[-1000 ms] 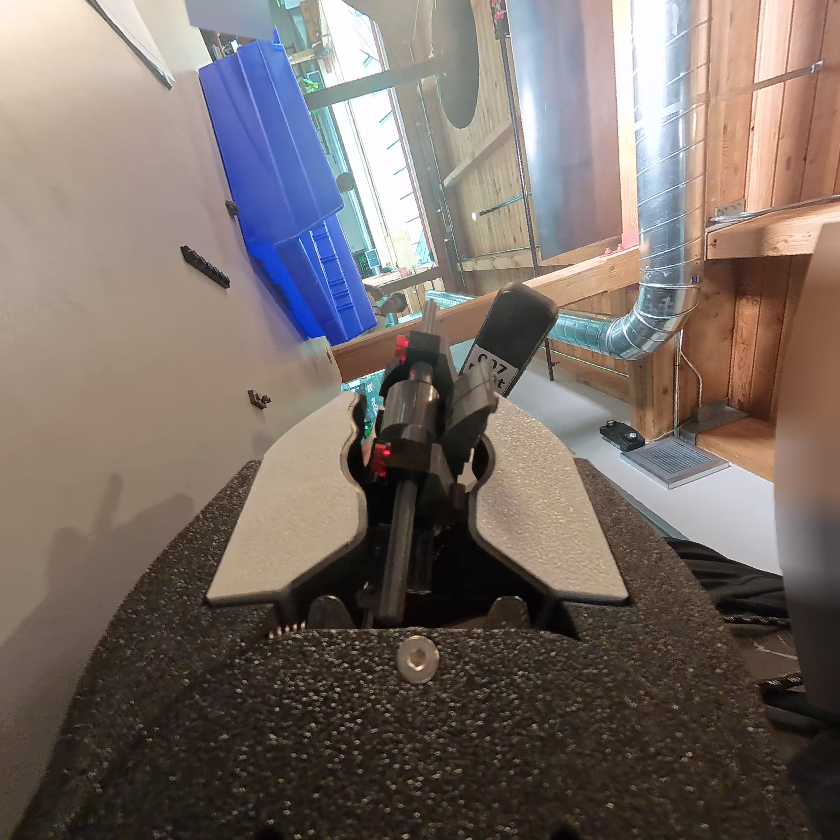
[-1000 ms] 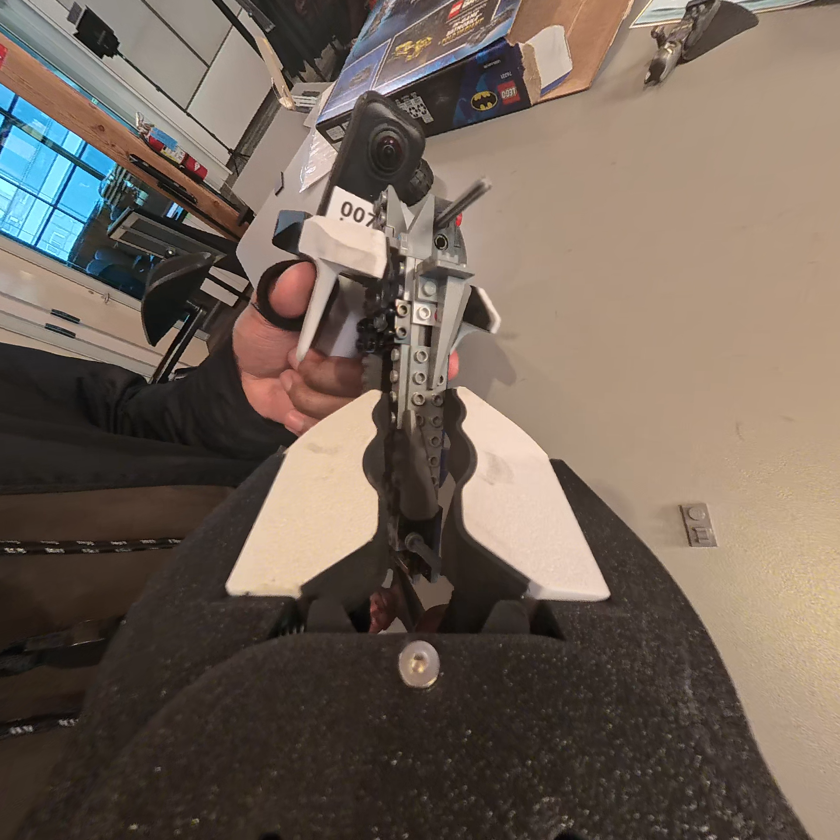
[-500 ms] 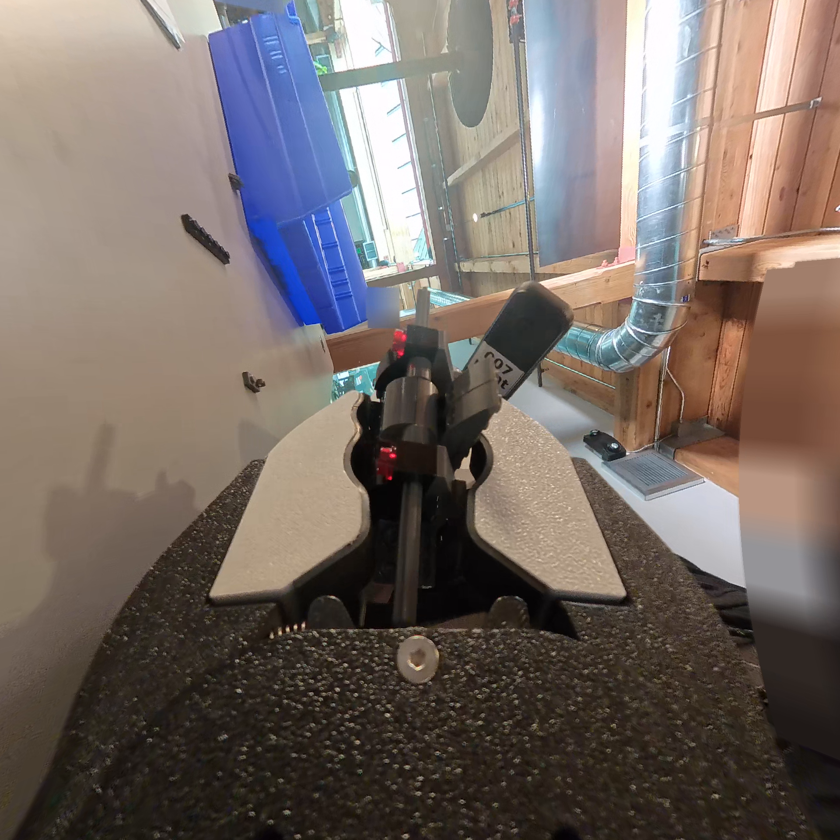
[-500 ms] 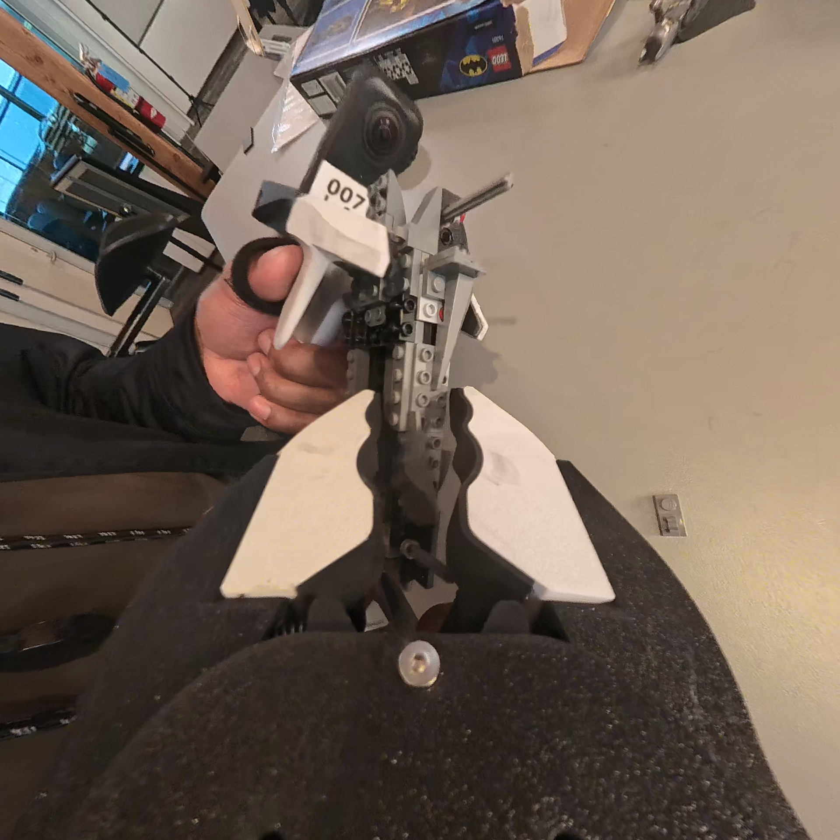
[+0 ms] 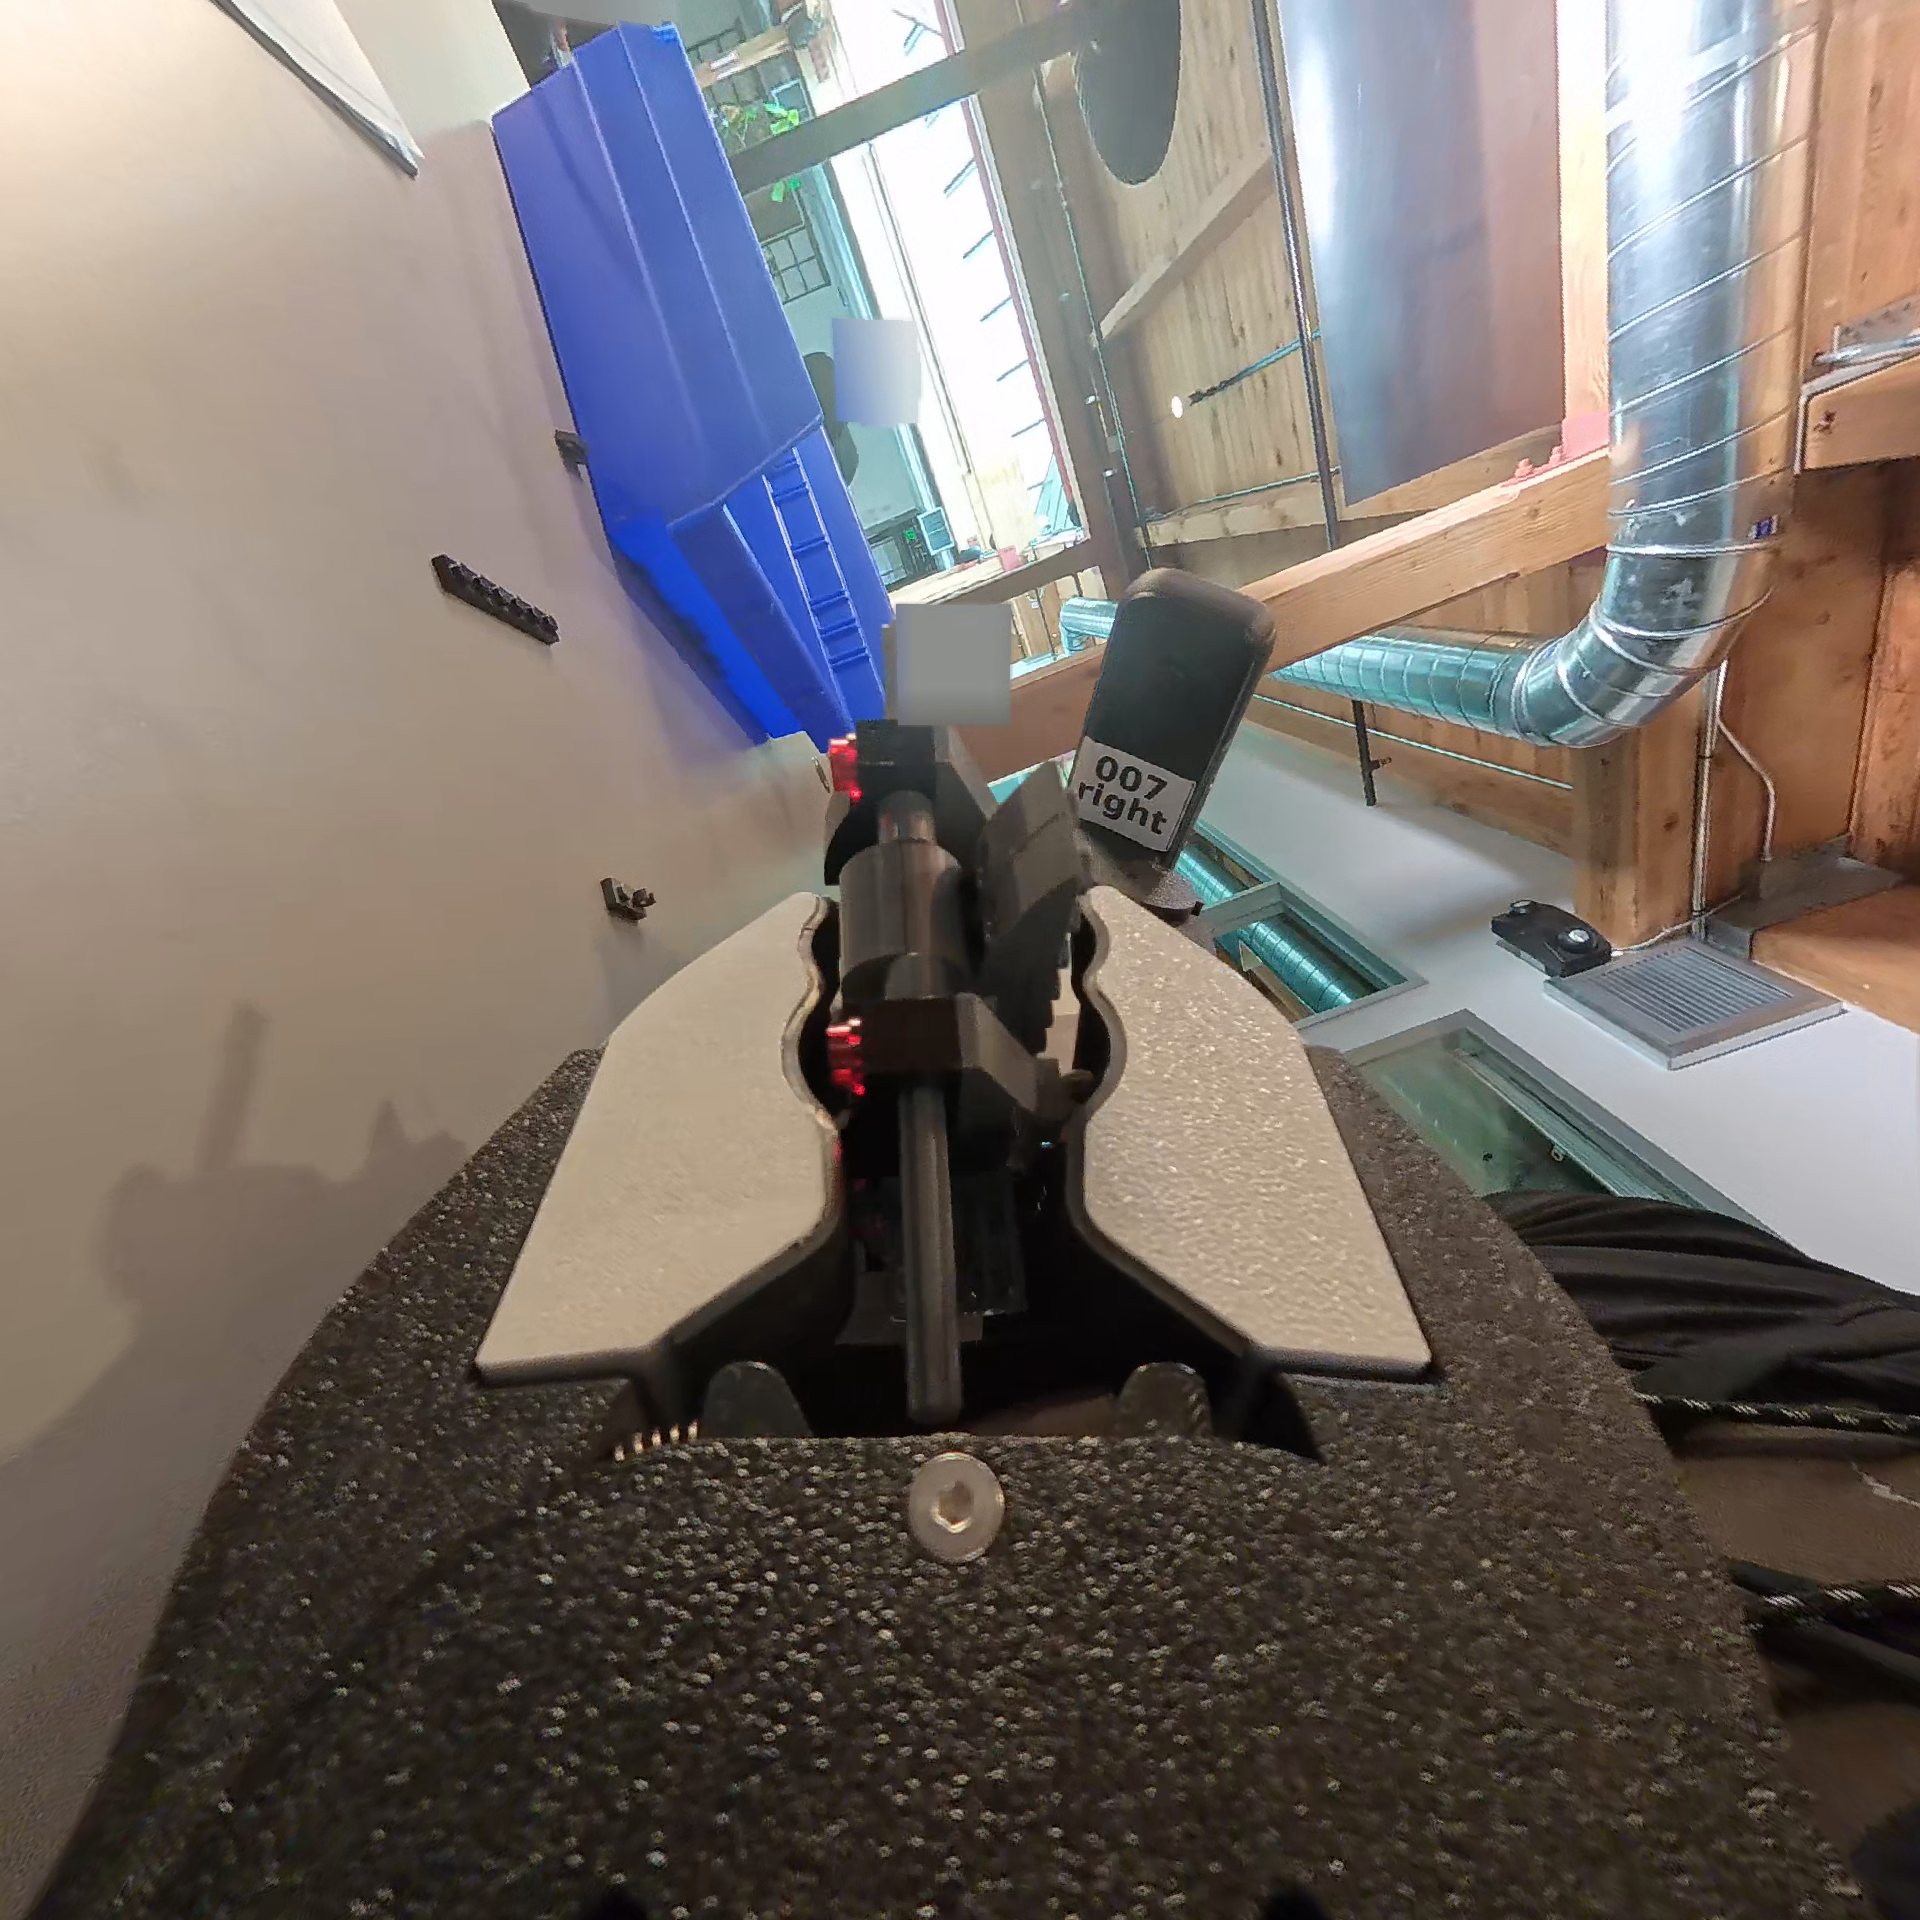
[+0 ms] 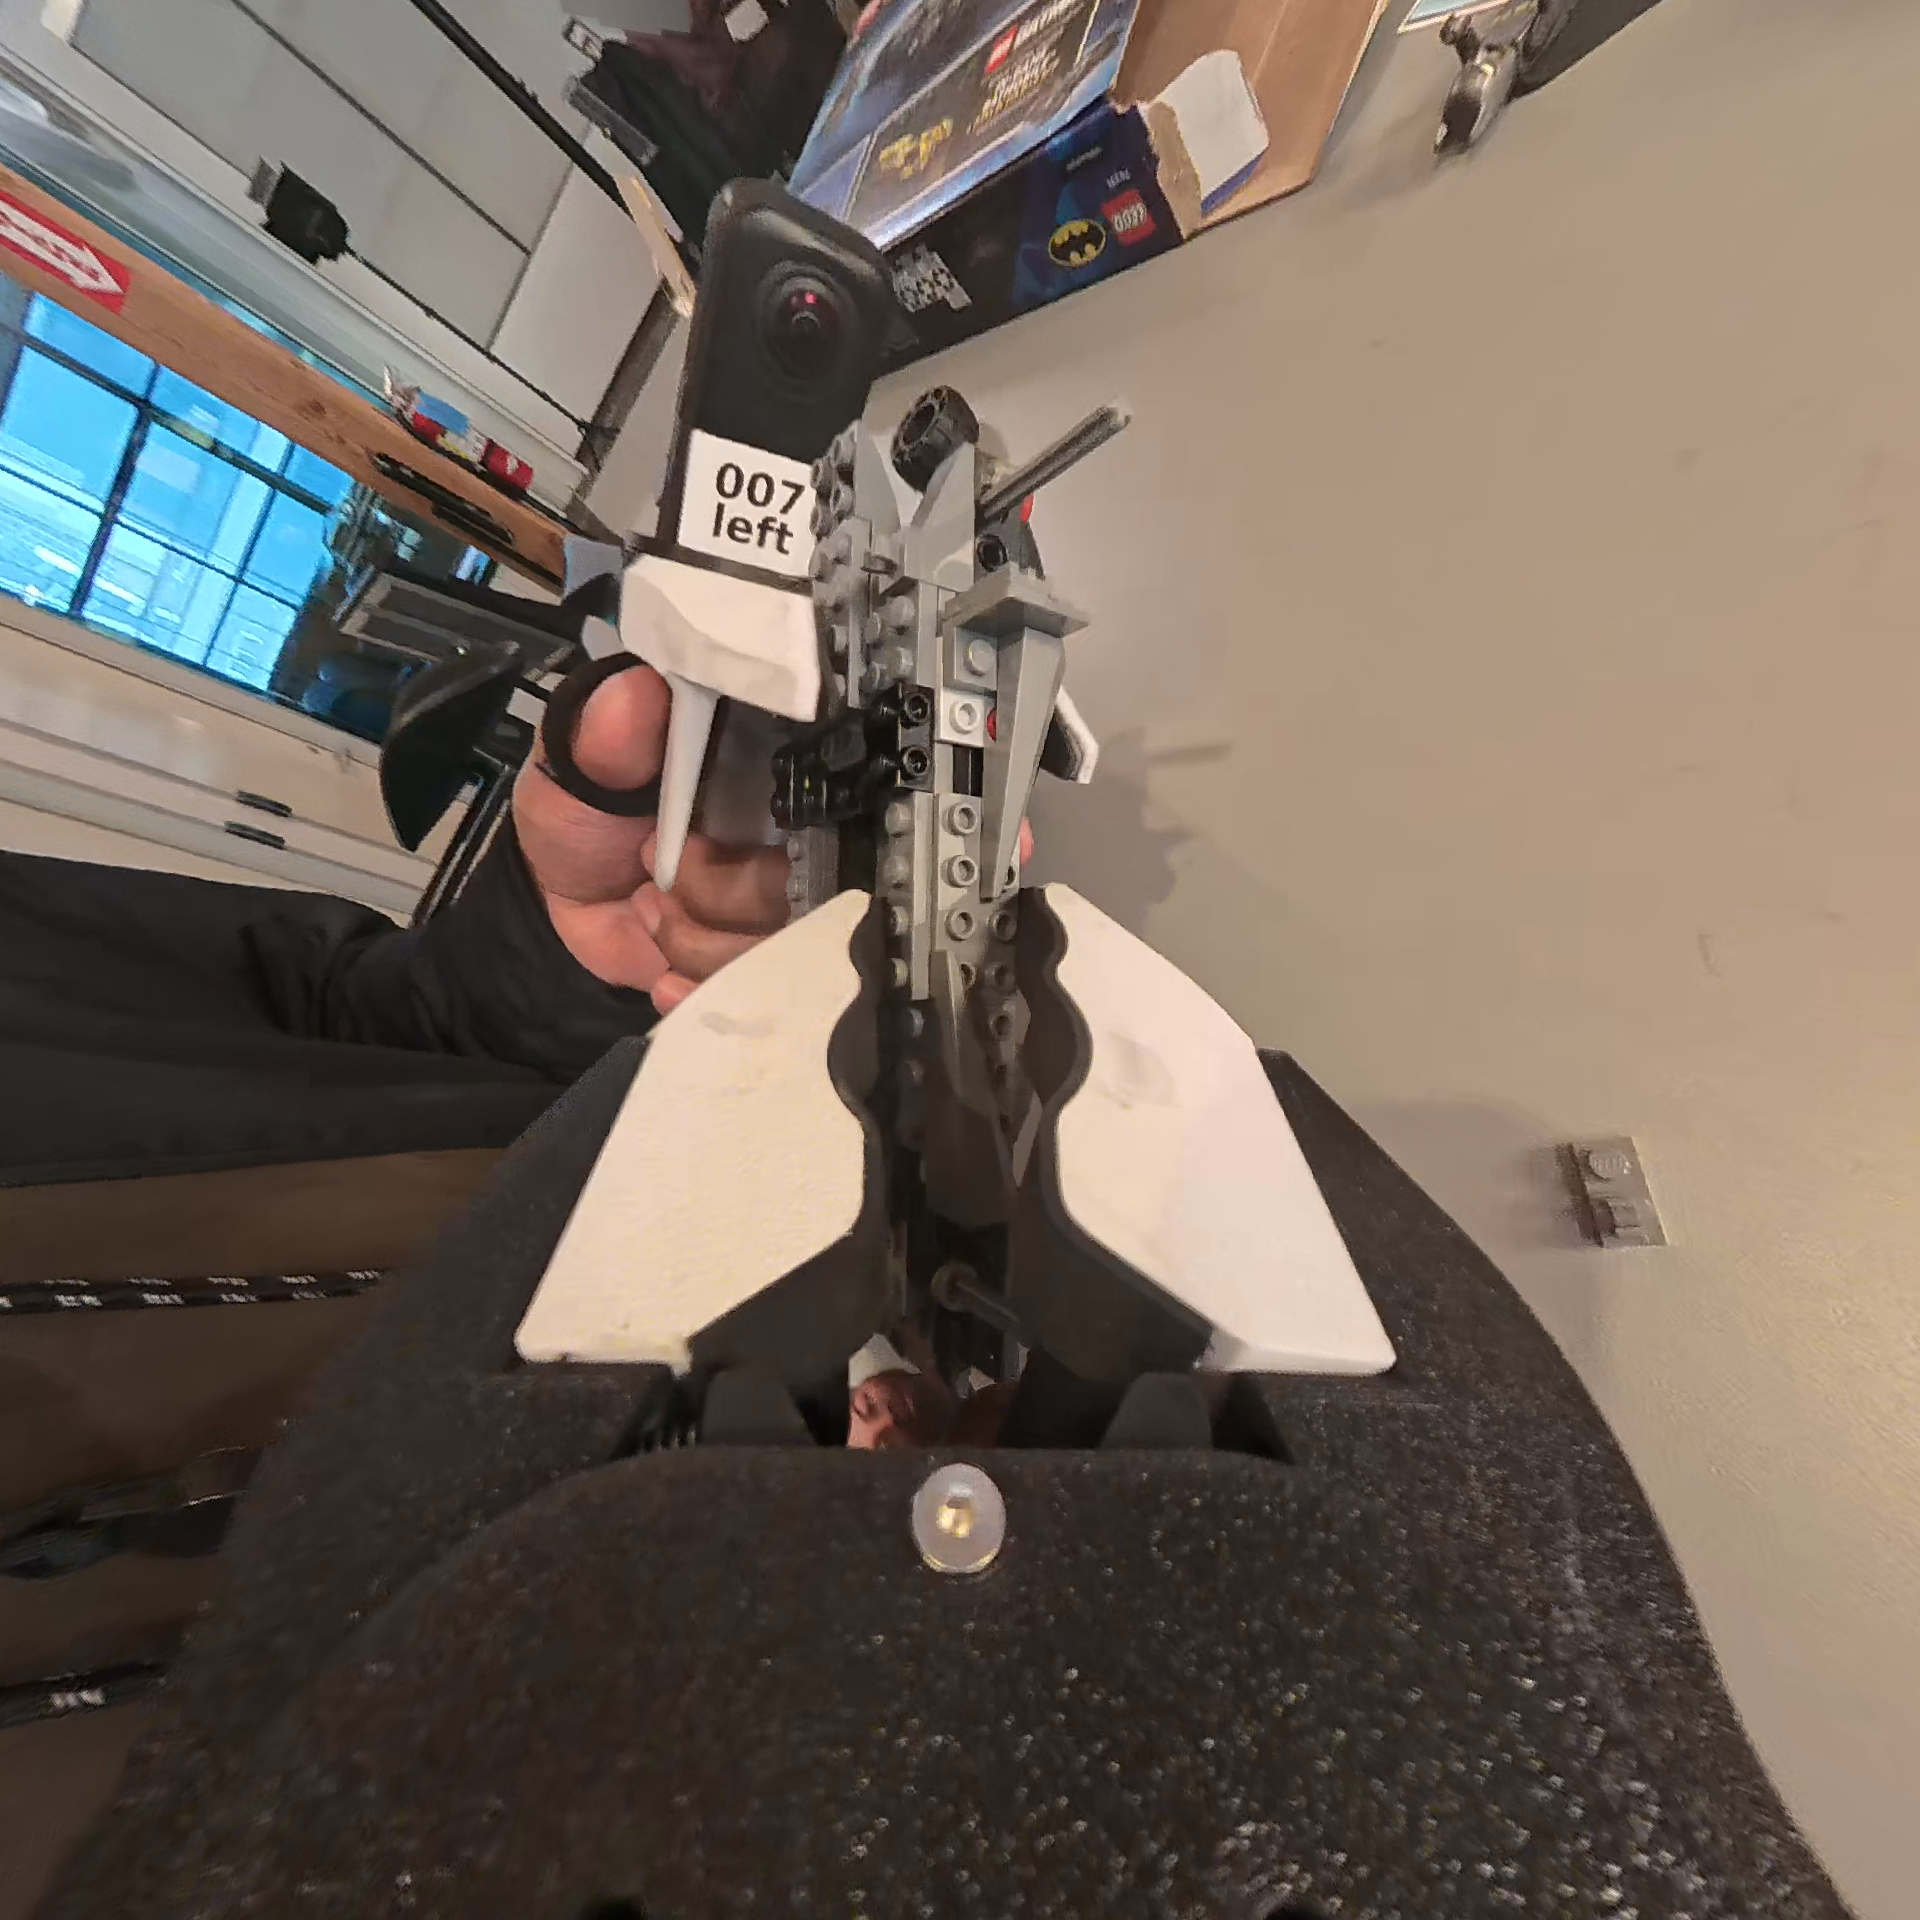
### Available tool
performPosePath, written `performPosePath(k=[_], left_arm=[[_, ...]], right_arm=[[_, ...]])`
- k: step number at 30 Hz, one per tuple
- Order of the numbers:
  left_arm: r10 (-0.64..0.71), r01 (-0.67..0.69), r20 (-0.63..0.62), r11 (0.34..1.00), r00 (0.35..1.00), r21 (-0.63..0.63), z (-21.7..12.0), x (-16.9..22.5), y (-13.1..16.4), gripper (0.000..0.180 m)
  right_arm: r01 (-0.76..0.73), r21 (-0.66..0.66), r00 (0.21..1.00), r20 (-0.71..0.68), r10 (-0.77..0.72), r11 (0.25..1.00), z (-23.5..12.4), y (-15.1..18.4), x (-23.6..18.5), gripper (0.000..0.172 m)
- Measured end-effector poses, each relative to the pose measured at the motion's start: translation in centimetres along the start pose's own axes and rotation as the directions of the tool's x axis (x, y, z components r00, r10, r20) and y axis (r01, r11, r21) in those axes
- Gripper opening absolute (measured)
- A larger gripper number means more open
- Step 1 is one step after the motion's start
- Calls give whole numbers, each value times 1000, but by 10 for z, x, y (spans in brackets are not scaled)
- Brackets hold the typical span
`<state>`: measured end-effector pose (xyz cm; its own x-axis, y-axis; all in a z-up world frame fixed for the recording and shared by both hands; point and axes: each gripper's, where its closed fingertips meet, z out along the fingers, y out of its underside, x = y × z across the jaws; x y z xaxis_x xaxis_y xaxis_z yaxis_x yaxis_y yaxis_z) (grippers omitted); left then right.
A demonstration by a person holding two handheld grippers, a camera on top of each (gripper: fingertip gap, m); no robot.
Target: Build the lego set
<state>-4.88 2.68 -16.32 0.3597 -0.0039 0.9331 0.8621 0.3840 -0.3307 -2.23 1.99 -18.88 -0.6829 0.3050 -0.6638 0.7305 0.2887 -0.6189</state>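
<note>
Both grippers hold one grey and black brick model between them, lifted off the table. In the left wrist view my left gripper (image 5: pixel 951 914) is shut on the model's dark end (image 5: pixel 904 925), which has red studs and a black axle running back between the fingers. In the right wrist view my right gripper (image 6: pixel 951 904) is shut on the grey studded body (image 6: pixel 935 727), both pads pressing on its sides. The left gripper's camera (image 6: pixel 790 343) and the hand (image 6: pixel 603 831) holding it show behind the model. The right gripper's camera (image 5: pixel 1174 707) shows beyond the model in the left wrist view.
The beige table (image 5: pixel 208 623) carries blue bins (image 5: pixel 665 343), a long black plate (image 5: pixel 494 597) and a small dark piece (image 5: pixel 627 896). In the right wrist view a grey plate (image 6: pixel 1612 1193), a printed cardboard box (image 6: pixel 1018 177) and a small vehicle (image 6: pixel 1486 62) lie on it. My two grippers' fingertips are within a few centimetres of each other.
Both grippers kept hold of the model. The pair turned a little, so the model stands straighter in the right wrist view and a round black part shows at its far end.
</note>
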Motion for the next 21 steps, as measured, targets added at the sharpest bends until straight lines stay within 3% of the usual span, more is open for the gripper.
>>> performPosePath(k=[21], left_arm=[[270, -268, 20, 962, 963, -49, 3, 20, 10, 67]], right_arm=[[-66, 102, 993, 105, 55, 993, -8, -8, -12, 24]])
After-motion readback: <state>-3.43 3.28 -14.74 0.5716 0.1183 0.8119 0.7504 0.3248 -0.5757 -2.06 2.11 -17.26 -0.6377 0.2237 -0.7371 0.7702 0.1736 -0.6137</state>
